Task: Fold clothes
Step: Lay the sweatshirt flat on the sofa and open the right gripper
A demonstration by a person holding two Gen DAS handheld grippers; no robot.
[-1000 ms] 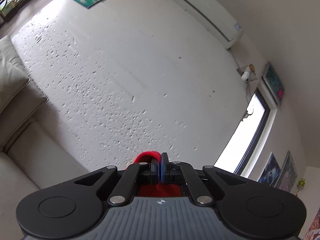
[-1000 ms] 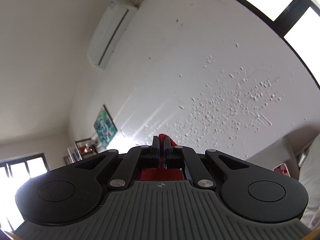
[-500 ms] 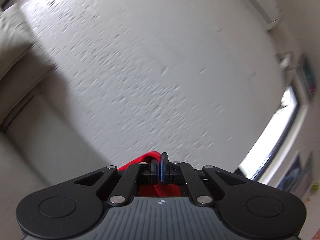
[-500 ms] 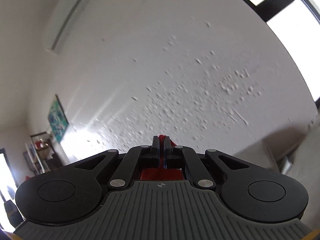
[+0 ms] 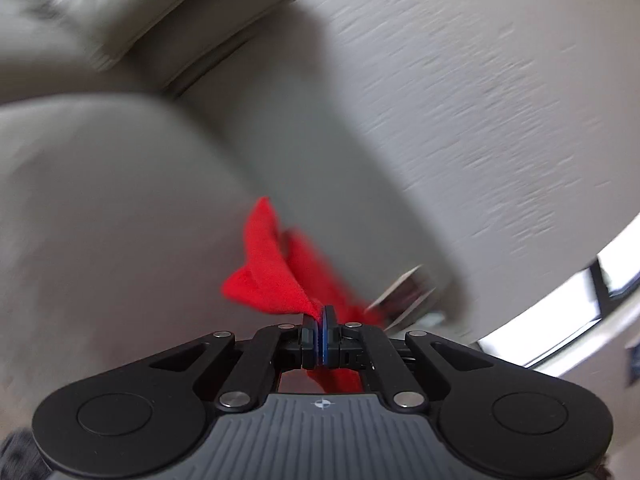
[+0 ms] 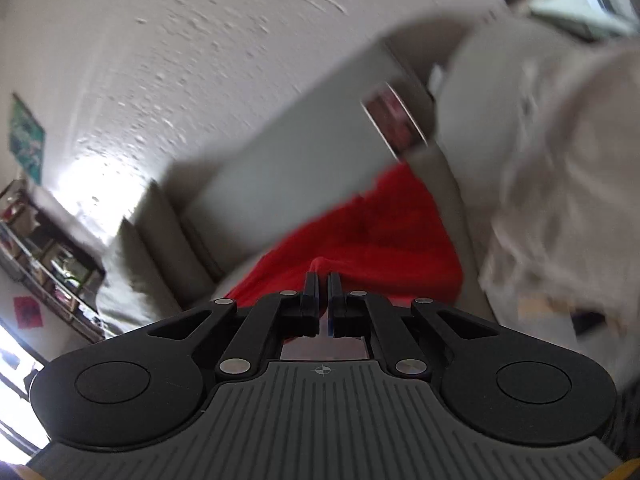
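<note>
A red garment (image 5: 272, 276) flares out ahead of my left gripper (image 5: 320, 314), which is shut on a bunched edge of it. In the right wrist view the same red garment (image 6: 380, 232) lies spread over the beige sofa seat (image 6: 304, 184). My right gripper (image 6: 322, 280) is shut on a small fold of it that pokes up between the tips. Both views are motion-blurred.
Beige sofa cushions (image 5: 100, 208) fill the left wrist view below a textured white wall (image 5: 480, 80). A pale crumpled cloth pile (image 6: 560, 160) sits right of the garment. A flat red-faced item (image 6: 394, 124) lies behind it. A dark shelf (image 6: 48, 248) stands far left.
Both grippers have swung down from facing the wall to facing the sofa. The red garment, earlier only a tuft at the fingertips, now stretches out over the seat.
</note>
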